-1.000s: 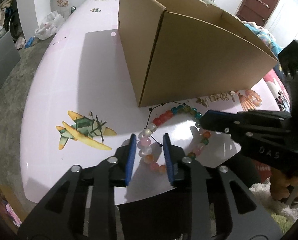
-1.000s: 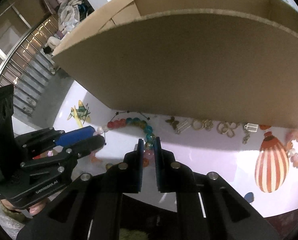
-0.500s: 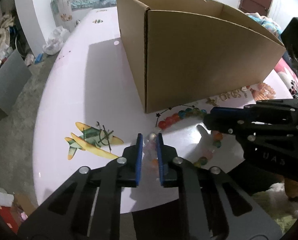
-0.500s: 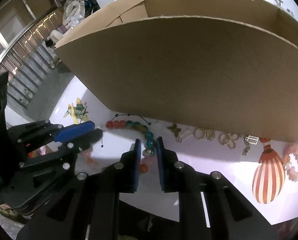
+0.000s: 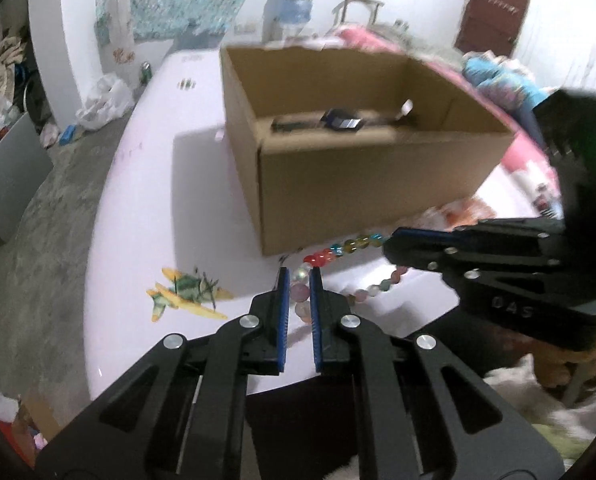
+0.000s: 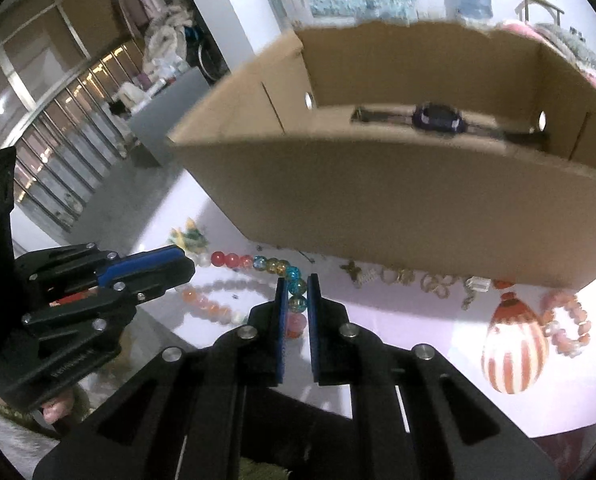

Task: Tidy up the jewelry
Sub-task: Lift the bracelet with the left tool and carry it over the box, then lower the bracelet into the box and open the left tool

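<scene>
A beaded necklace (image 5: 354,246) of red, blue, yellow and pale pink beads hangs between my two grippers, lifted above the pink table (image 5: 146,184). My left gripper (image 5: 297,280) is shut on its pale beads. My right gripper (image 6: 297,288) is shut on its blue and green beads (image 6: 296,285); in the left wrist view that gripper (image 5: 394,240) sits to the right. The left gripper also shows in the right wrist view (image 6: 182,264). The open cardboard box (image 5: 362,168) stands just behind, with a dark watch (image 6: 438,118) inside.
Small gold charms (image 6: 398,276), a striped orange egg pendant (image 6: 512,354) and a coral bead bracelet (image 6: 566,326) lie on the table along the box's near wall. An aeroplane sticker (image 5: 186,294) is printed on the table at left.
My left gripper closed on the pale beads. Both grippers rose with the necklace, so the inside of the box has come into view.
</scene>
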{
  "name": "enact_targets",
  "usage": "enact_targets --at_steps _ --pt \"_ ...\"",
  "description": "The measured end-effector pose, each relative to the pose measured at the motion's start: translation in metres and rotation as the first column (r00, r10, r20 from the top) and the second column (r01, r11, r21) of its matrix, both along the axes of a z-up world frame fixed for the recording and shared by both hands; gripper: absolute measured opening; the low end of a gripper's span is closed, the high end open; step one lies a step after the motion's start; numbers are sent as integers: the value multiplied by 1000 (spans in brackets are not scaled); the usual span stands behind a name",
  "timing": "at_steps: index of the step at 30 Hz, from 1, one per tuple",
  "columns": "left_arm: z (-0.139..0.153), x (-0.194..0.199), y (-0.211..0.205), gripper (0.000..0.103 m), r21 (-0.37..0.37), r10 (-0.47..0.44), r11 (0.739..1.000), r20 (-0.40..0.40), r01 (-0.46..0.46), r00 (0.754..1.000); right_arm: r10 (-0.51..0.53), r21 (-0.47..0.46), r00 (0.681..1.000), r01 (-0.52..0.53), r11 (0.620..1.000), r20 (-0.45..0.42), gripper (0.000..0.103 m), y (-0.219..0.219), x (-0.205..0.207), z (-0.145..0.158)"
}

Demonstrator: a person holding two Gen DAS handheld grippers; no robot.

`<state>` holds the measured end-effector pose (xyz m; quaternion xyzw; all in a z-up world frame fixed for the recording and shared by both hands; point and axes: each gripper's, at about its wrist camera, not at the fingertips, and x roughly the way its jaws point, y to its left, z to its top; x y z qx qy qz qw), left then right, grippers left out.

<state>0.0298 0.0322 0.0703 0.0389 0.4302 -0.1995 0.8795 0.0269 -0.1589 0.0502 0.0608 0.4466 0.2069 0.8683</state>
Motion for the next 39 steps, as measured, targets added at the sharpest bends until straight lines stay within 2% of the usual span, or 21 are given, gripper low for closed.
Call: enact_targets --at_steps 4,6,8,11,14,18,23,26,27,29,32,36,39 --pt "46 -7 -2 9 -49 -53 997 93 58 994 10 46 994 -16 999 109 10 -10 -12 49" --pt "74 -7 -6 9 -67 -86 993 157 98 984 14 59 984 -25 998 178 9 -18 -12 78" --pt "98 -1 -13 9 -64 -116 989 226 133 967 21 59 971 -36 998 237 10 -26 -6 102" --pt "116 15 -24 9 -44 -133 988 276 150 952 20 42 965 -32 999 262 9 -29 18 120" --pt "115 48 -39 9 -15 -135 989 269 144 954 32 36 978 -40 999 207 10 -37 59 121" --pt "88 103 -52 9 36 -112 994 158 108 981 68 49 997 -69 996 22 10 -38 119 94" --pt "54 141 -57 9 102 -94 991 55 88 994 109 23 976 -106 994 -187 10 -29 169 52" --pt "41 148 -58 10 158 -78 985 29 72 997 97 -6 965 -101 995 -242 10 -22 182 36" --pt "38 150 -57 12 172 -70 983 25 65 997 88 -17 964 -96 995 -251 10 -22 185 33" --pt "38 149 -54 22 179 -58 982 31 52 998 77 -10 964 -82 997 -256 11 -24 186 31" --pt "46 143 -45 30 152 -50 988 52 41 997 70 29 969 -66 997 -236 11 -32 181 35" --pt "58 131 -32 39 128 -25 992 85 14 996 45 66 981 -33 997 -188 11 -48 176 50" --pt "69 116 -17 49 89 1 996 110 -11 994 21 94 992 -9 996 -125 14 -65 155 70"
